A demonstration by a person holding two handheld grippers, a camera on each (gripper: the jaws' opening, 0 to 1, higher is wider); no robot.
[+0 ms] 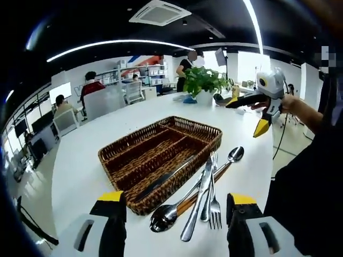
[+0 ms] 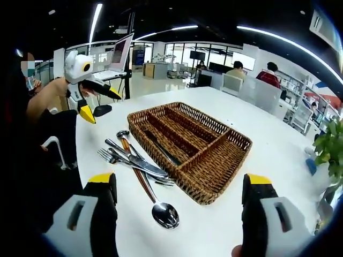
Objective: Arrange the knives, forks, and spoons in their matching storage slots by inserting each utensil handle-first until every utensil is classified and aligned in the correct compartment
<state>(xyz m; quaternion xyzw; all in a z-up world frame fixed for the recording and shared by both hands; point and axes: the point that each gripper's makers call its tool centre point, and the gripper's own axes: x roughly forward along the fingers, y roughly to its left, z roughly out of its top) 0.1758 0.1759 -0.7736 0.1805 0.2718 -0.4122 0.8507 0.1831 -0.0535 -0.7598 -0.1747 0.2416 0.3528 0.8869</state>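
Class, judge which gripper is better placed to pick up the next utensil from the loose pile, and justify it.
Probably the left gripper: the utensil pile lies right between its open jaws, beside the wicker tray. From the right gripper, the pile sits off toward one jaw.

Woven wicker tray [image 1: 140, 151]; shiny metal cutlery [image 1: 206, 188]; smooth glossy white table [image 1: 80, 166].
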